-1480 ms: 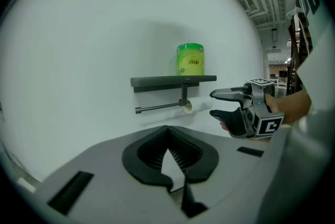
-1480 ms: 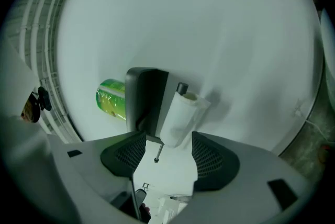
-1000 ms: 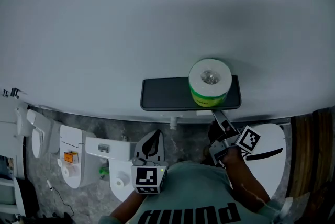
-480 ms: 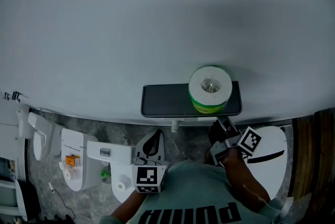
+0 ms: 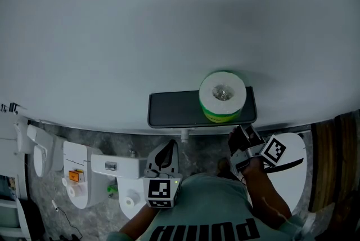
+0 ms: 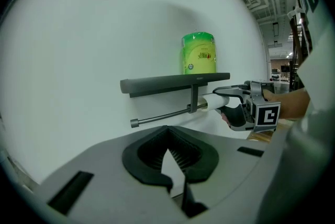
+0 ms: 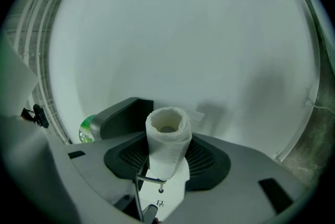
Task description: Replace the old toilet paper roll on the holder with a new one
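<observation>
Working close against a plain pale grey wall (image 5: 169, 20), smooth and bare all above a flat, dark matte shelf (image 5: 174, 111) with squared edges. Leaving free room to the left of the thin round metal rod (image 6: 159, 116) slung under that shelf, ending there in a small capped tip with only wall beside it. Hanging that rod from a short dark bracket (image 6: 194, 96) below the shelf's front edge, so crowding any move upward. Gripping a thin, nearly spent white paper roll (image 6: 211, 102) in the right tool (image 6: 224, 103), just right of the bracket and under the shelf's right part. Having just been closing the jaws, now pressing ridged black pads on both sides of the soft, crinkled paper. Lying level there, long axis running along the wall in line with the rod, hollow core showing at one end in the right gripper view. Impossible to tell whether threaded on the rod. Standing a full cylindrical roll in glossy green wrapper (image 5: 222, 94) upright on the shelf's right part, axis vertical, white top and core facing up. Holding the left tool (image 6: 167, 134) low and well apart from the rod, pointing toward it, ridged pads drawn together at the tips with nothing between. Looking down past the shelf onto a mottled grey stone floor (image 5: 197, 150), open below the rod.
</observation>
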